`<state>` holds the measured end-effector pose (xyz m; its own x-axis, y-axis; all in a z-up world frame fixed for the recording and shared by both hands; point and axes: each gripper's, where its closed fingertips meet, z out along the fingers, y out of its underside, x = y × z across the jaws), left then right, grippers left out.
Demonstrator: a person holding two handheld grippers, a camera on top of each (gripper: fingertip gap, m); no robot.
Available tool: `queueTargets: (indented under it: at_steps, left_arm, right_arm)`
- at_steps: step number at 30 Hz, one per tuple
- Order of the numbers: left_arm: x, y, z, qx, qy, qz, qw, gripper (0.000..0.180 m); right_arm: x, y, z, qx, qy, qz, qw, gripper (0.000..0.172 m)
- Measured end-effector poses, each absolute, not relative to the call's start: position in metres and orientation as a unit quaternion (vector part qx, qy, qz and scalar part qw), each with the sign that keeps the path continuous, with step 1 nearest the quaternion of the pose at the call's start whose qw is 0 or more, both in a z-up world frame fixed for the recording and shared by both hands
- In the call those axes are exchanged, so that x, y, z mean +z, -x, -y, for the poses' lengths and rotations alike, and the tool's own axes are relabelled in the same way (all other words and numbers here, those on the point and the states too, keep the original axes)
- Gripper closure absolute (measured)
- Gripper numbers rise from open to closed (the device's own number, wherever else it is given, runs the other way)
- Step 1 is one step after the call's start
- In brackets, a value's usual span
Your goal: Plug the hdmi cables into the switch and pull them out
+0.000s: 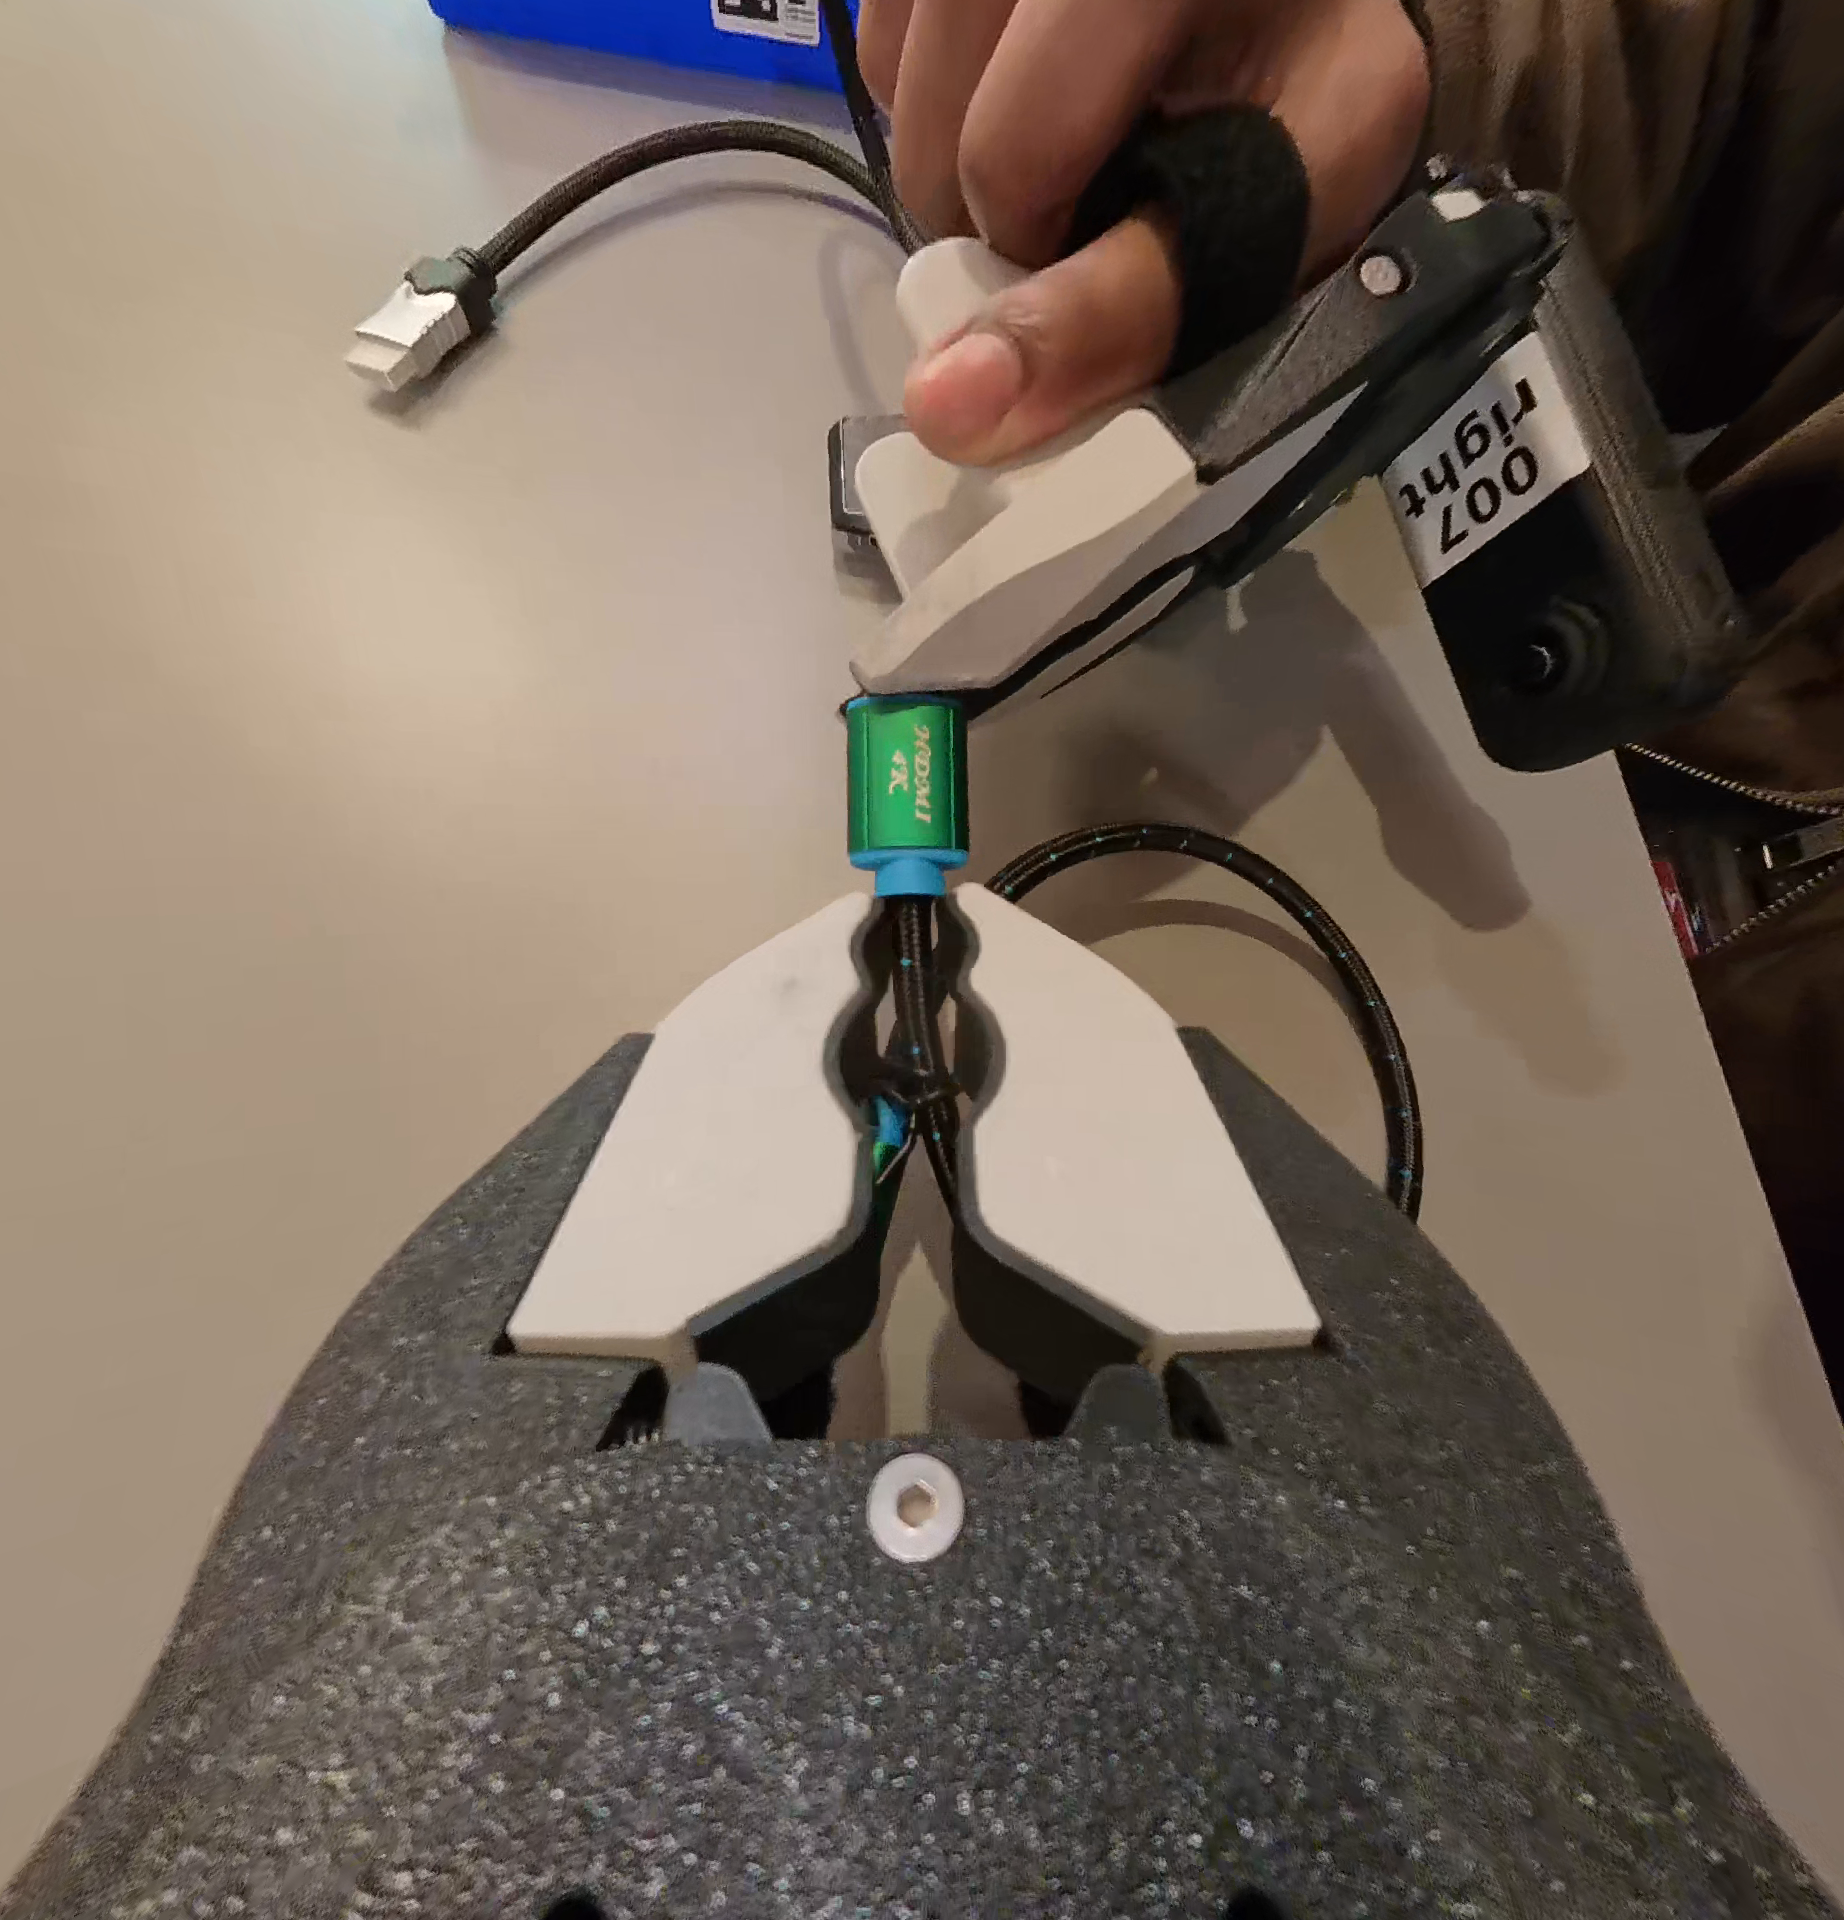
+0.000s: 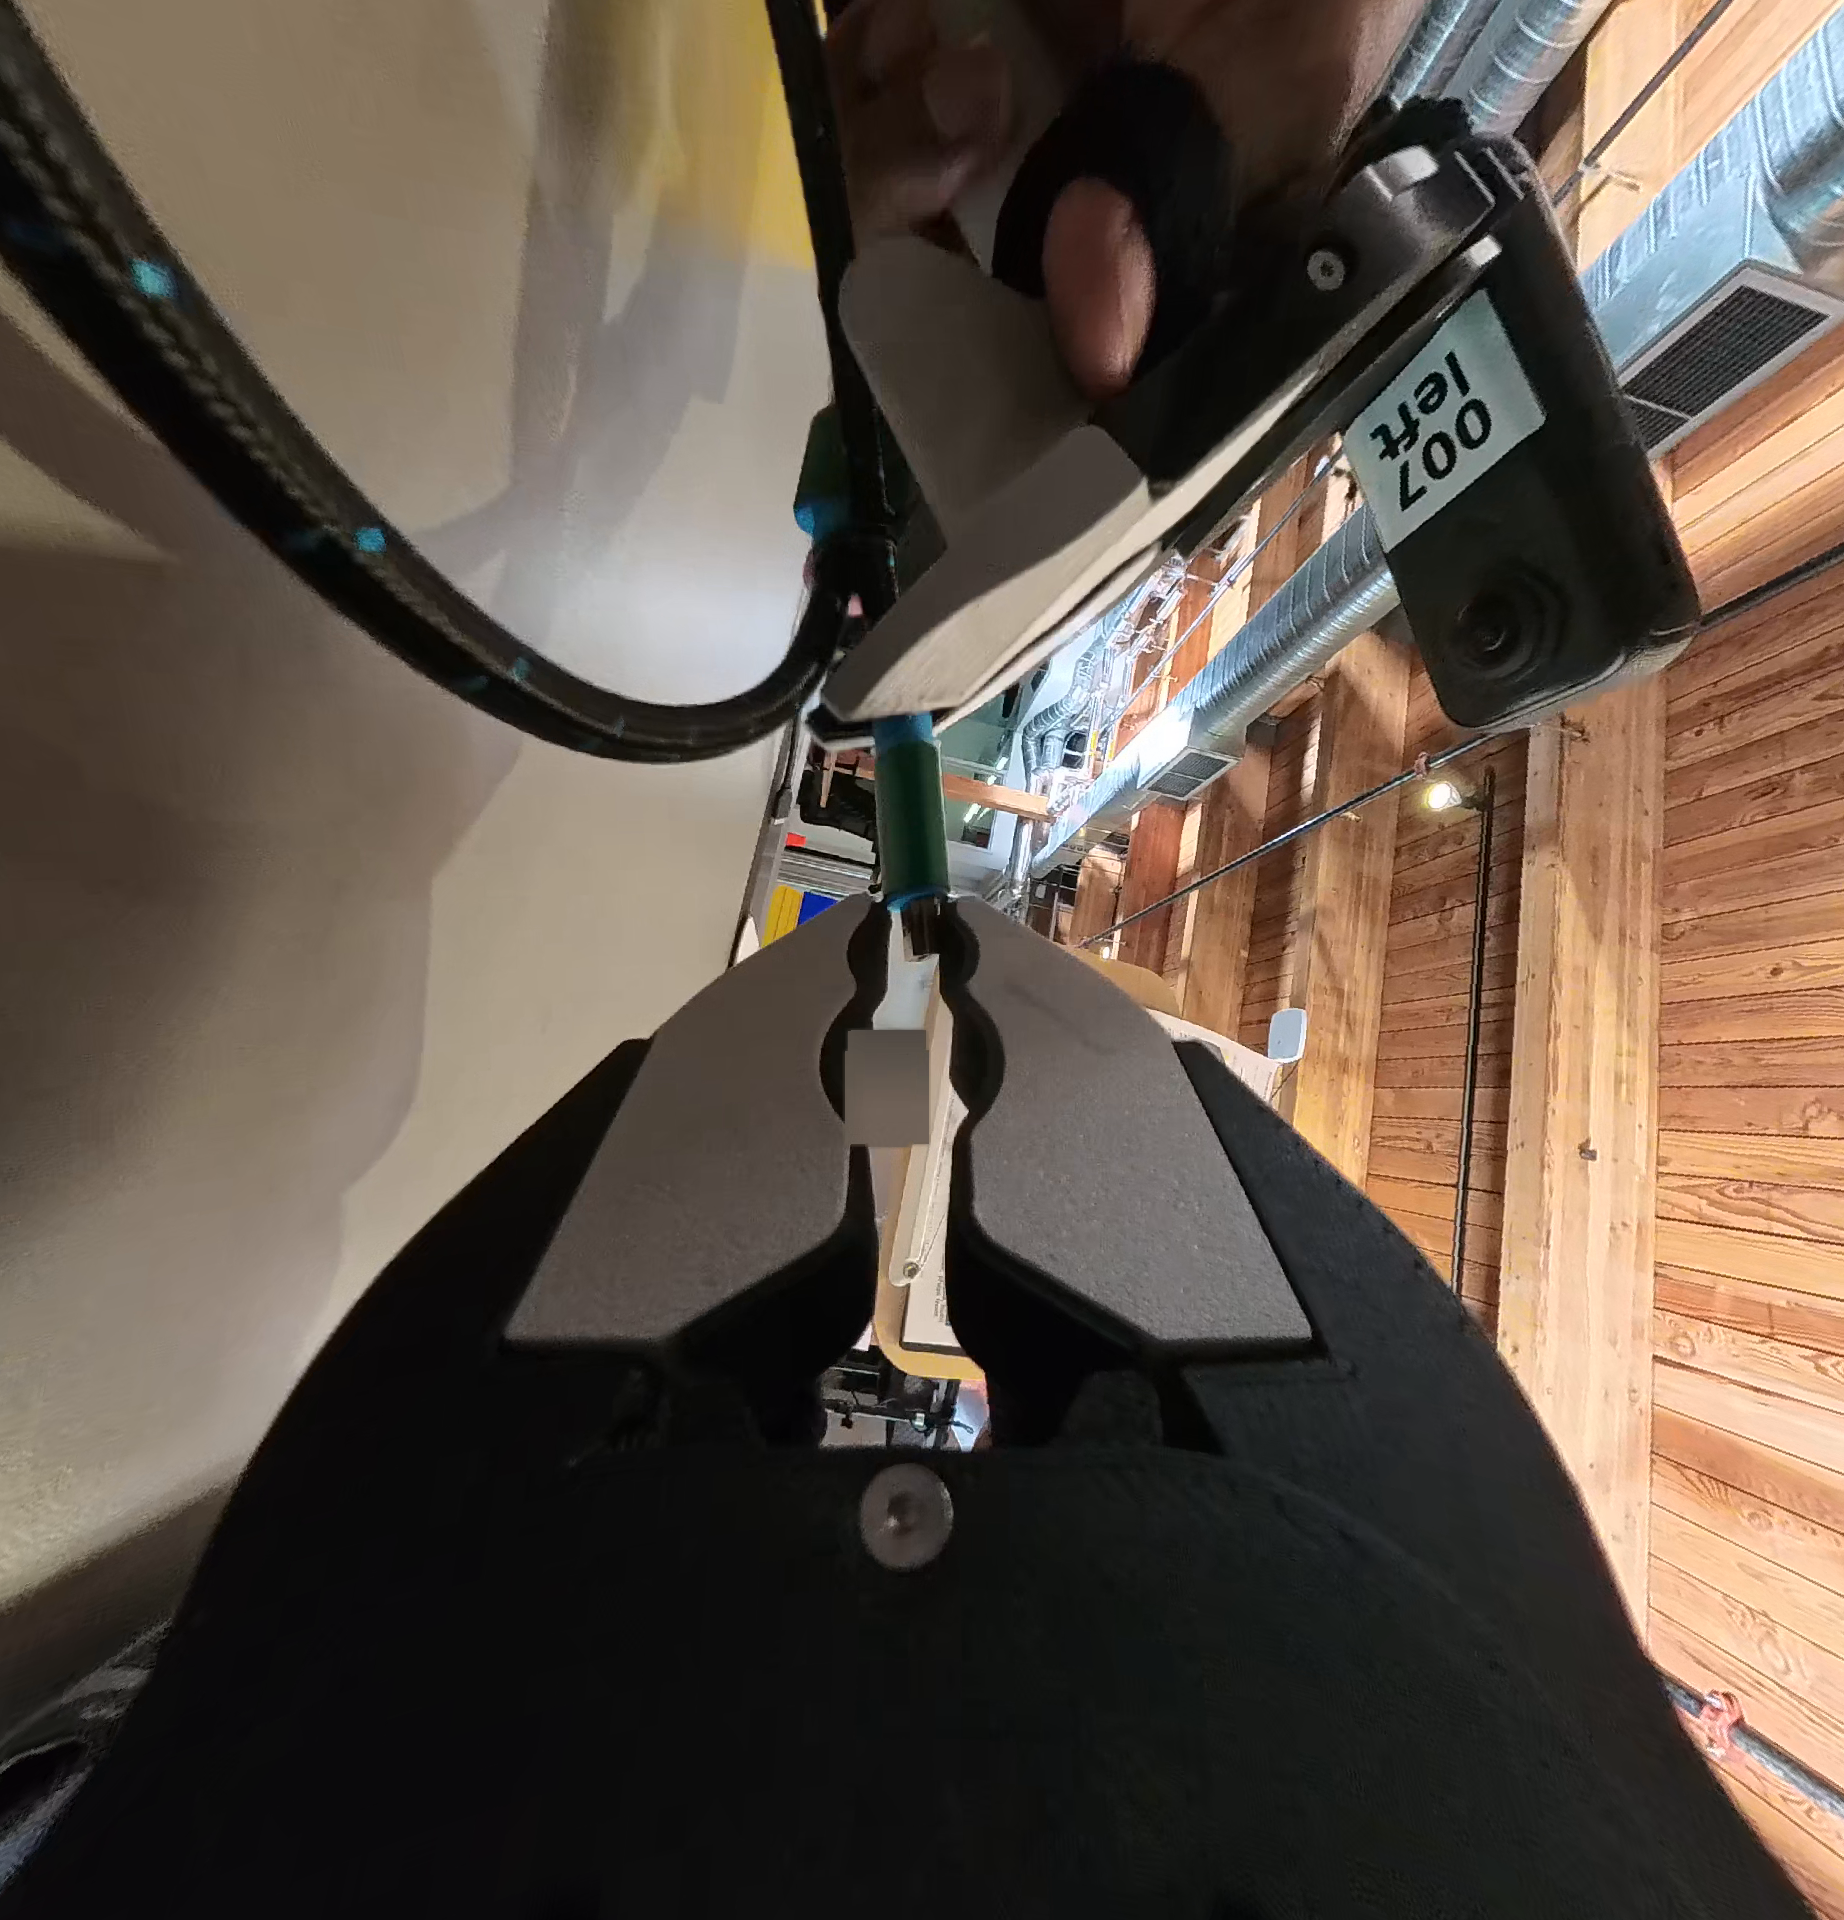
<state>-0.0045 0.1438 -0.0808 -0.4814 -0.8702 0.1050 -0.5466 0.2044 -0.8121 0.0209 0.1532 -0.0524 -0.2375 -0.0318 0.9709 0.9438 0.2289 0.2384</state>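
green plug (image 1: 902,790) sits at 12 o'clock off my left gripper (image 1: 910,914), whose fingers are closed on the braided cable (image 1: 913,997) just behind it. my right gripper (image 2: 913,920) is nearly closed, pinching the plug's metal tip (image 2: 918,935). silver plug (image 1: 419,327) lies on the table (image 1: 274,727) at 10 o'clock.

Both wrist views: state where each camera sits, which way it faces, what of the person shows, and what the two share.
Left wrist view: sits on the left gripper, looks along its fingers down at the beige table; shows the braided cable between its fingers and the hand on the right gripper.
Right wrist view: sits on the right gripper, faces sideways toward a wooden wall; shows the left gripper and a finger.
Shared: the green connector held between both grippers.
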Motion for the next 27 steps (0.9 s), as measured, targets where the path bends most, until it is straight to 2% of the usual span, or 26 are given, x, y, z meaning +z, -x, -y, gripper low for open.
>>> queueTargets:
  at_steps: [5,9,11,14,17,20,24,27]
  left_arm:
    - [-0.082,0.0,-0.147,-0.421,0.478,-0.744,0.202,0.172]
    - [-0.092,0.0,-0.156,-0.401,0.497,-0.742,0.204,0.172]
    - [-0.095,0.0,-0.158,-0.394,0.502,-0.743,0.203,0.172]
    - [-0.103,0.001,-0.159,-0.375,0.503,-0.753,0.199,0.172]
    - [-0.108,0.0,-0.155,-0.361,0.5,-0.762,0.197,0.172]
    - [-0.112,0.0,-0.153,-0.346,0.496,-0.771,0.199,0.172]
    - [-0.114,-0.001,-0.15,-0.337,0.489,-0.779,0.198,0.172]
    - [-0.117,0.0,-0.148,-0.332,0.487,-0.783,0.197,0.172]
  right_arm:
    - [-0.053,-0.028,-0.155,-0.474,0.406,0.61,0.488,0.164]
    - [-0.046,-0.074,-0.159,-0.458,0.53,0.597,0.391,0.161]
    - [-0.032,-0.092,-0.153,-0.425,0.593,0.572,0.375,0.157]
    - [-0.029,-0.107,-0.133,-0.303,0.691,0.56,0.342,0.145]
    - [-0.039,-0.108,-0.1,-0.152,0.771,0.544,0.294,0.123]
    - [-0.05,-0.097,-0.069,-0.066,0.805,0.537,0.245,0.101]
    - [-0.075,-0.103,-0.041,-0.061,0.828,0.534,0.159,0.083]
    - [-0.087,-0.119,-0.042,-0.085,0.828,0.539,0.127,0.08]
